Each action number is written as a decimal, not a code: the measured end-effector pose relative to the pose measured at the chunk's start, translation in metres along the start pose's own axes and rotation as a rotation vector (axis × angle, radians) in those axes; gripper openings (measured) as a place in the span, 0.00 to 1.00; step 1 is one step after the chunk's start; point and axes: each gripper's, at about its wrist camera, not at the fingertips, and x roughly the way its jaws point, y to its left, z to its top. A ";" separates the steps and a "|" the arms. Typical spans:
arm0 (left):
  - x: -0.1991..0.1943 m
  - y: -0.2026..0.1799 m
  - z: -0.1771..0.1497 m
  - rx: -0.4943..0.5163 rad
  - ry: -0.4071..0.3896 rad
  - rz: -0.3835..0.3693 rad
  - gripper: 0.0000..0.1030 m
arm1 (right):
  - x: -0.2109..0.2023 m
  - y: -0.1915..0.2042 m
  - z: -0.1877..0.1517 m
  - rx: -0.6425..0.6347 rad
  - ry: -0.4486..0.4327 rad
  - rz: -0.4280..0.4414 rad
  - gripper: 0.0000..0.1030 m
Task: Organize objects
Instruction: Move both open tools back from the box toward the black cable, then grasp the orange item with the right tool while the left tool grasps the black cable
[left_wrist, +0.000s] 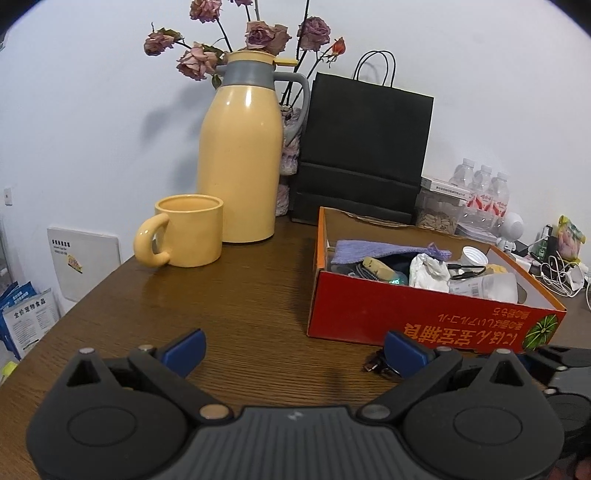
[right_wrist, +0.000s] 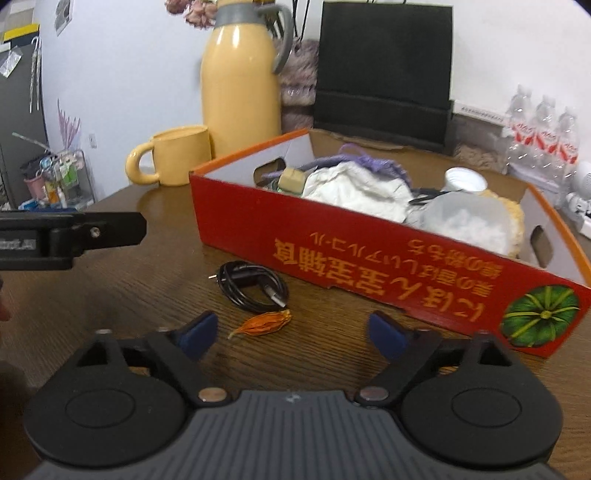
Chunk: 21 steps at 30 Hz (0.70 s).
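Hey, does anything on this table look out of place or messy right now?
Yes. A coiled black cable and a dried orange flower lie loose on the table, outside the red box where the other odds and ends are piled. Mug and thermos stand upright.

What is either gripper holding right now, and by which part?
Nothing. The left gripper and the right gripper both stand open over the table; the black cable and dried orange flower lie loose ahead of the right one.
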 end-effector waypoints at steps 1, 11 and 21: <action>0.000 0.000 0.000 0.001 0.000 -0.001 1.00 | 0.003 0.000 0.000 0.000 0.014 0.006 0.70; 0.002 0.000 -0.001 0.001 0.011 0.004 1.00 | 0.000 -0.006 -0.002 0.008 0.001 0.029 0.03; 0.006 0.001 -0.001 -0.007 0.021 0.013 1.00 | -0.016 -0.017 -0.007 0.043 -0.048 0.023 0.02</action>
